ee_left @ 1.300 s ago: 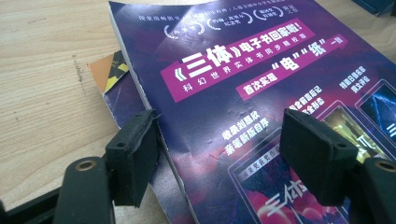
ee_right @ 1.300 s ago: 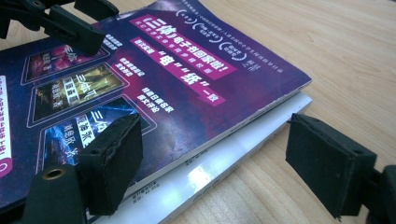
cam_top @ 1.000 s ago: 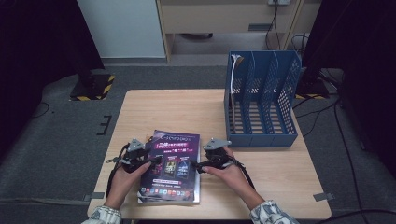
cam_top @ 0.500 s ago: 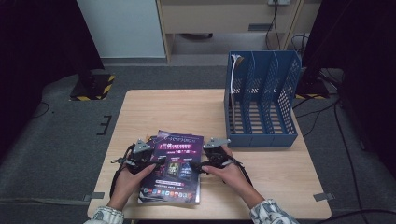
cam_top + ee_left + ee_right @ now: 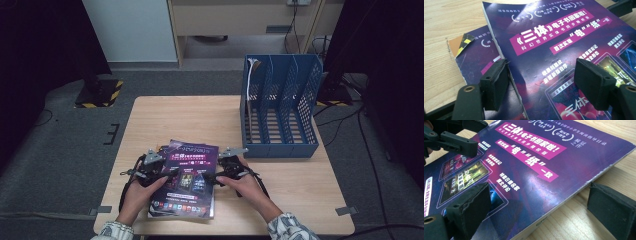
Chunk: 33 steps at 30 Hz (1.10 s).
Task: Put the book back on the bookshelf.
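Left gripper (image 5: 169, 176): jaws part open, straddling left edge of top book (image 5: 186, 175), pads not pressing.
Book: near-left of table (image 5: 300, 200), atop lower book (image 5: 474, 57); long axis runs away from me.
Right gripper (image 5: 212, 179): I've just opened it; straddles right edge.

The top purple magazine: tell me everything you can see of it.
The top magazine is a glossy, thick paperback with a purple cover, pink banners and white Chinese print. It lies flat, slightly askew on a second magazine at the table's near edge. The left gripper and right gripper straddle its side edges, jaws open.
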Tool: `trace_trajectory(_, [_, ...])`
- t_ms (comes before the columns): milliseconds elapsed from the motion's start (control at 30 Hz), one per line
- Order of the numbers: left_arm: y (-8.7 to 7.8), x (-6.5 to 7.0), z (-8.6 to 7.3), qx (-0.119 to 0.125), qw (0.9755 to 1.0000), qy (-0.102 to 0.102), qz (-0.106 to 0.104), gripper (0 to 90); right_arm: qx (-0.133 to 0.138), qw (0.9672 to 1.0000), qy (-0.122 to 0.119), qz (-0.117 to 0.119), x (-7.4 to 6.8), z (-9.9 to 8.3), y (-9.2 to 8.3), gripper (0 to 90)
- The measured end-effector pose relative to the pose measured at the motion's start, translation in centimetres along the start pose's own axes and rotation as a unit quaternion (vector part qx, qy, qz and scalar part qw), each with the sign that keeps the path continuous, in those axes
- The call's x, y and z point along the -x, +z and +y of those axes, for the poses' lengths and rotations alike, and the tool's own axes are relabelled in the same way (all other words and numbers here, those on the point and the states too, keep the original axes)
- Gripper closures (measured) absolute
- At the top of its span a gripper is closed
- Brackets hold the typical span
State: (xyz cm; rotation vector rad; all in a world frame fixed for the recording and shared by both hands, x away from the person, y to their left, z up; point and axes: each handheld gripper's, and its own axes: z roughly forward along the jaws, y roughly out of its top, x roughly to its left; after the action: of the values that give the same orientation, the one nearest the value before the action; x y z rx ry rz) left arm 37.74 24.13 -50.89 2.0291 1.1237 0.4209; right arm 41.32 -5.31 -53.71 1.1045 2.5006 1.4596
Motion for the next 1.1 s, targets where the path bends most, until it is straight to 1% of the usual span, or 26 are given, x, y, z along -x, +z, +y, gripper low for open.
trace_trajectory(100, [0.0, 0.0, 0.0, 0.000, 1.0000, 0.000, 0.000, 27.6, -0.001, 1.0000, 0.004, 0.007, 0.2, 0.0, 0.1, 5.4])
trace_trajectory(167, [0.0, 0.0, 0.0, 0.000, 1.0000, 0.000, 0.000, 27.6, -0.003, 0.9998, 0.014, 0.011, 0.2, 0.0, 0.3, 5.4])
trace_trajectory(233, [0.0, 0.0, 0.0, 0.001, 1.0000, -0.001, 0.000, 27.5, -0.005, 0.9998, 0.016, 0.013, 0.1, 0.1, 0.4, 5.5])
trace_trajectory(267, [0.0, 0.0, 0.0, 0.001, 1.0000, -0.002, 0.000, 27.4, -0.006, 0.9998, 0.010, 0.016, 0.1, 0.1, 0.5, 5.4])
trace_trajectory(367, [0.0, 0.0, -0.1, 0.003, 1.0000, -0.003, 0.000, 27.3, -0.009, 0.9996, 0.016, 0.020, 0.1, 0.1, 0.6, 5.8])
trace_trajectory(433, [0.0, 0.0, -0.1, 0.005, 1.0000, -0.005, 0.000, 27.2, -0.010, 0.9996, 0.019, 0.019, 0.0, 0.2, 0.5, 7.6])
trace_trajectory(500, [0.1, 0.0, -0.2, 0.006, 1.0000, -0.005, 0.001, 26.8, -0.011, 0.9998, 0.014, 0.010, -0.2, 0.4, 0.3, 9.3])
trace_trajectory(567, [0.1, 0.0, -0.2, 0.006, 1.0000, -0.005, 0.002, 26.3, -0.006, 1.0000, 0.004, 0.001, -0.5, 0.7, 0.0, 12.2])
trace_trajectory(600, [0.0, 0.0, -0.2, 0.005, 1.0000, -0.006, 0.001, 26.3, -0.003, 1.0000, 0.007, 0.002, -0.6, 0.9, -0.1, 12.3])
trace_trajectory(767, [0.0, -0.1, -0.3, 0.007, 0.9999, -0.008, 0.000, 26.2, 0.013, 0.9999, 0.002, 0.012, -1.1, 2.2, -0.6, 15.6])
trace_trajectory(833, [0.0, -0.1, -0.4, 0.009, 0.9999, -0.009, 0.001, 26.1, 0.015, 0.9997, 0.001, 0.018, -1.3, 2.8, -0.3, 16.5])
trace_trajectory(1033, [-0.1, -0.2, -0.4, 0.010, 0.9999, -0.007, 0.001, 26.1, 0.007, 0.9996, -0.004, 0.028, -1.9, 4.0, 0.8, 17.1])
trace_trajectory(1067, [-0.1, -0.2, -0.5, 0.011, 0.9999, -0.006, 0.000, 26.1, 0.006, 0.9995, -0.006, 0.030, -1.9, 4.1, 1.0, 18.3])
trace_trajectory(1100, [-0.1, -0.3, -0.5, 0.012, 0.9999, -0.007, -0.001, 26.0, 0.004, 0.9994, -0.002, 0.036, -2.0, 4.2, 1.2, 19.6])
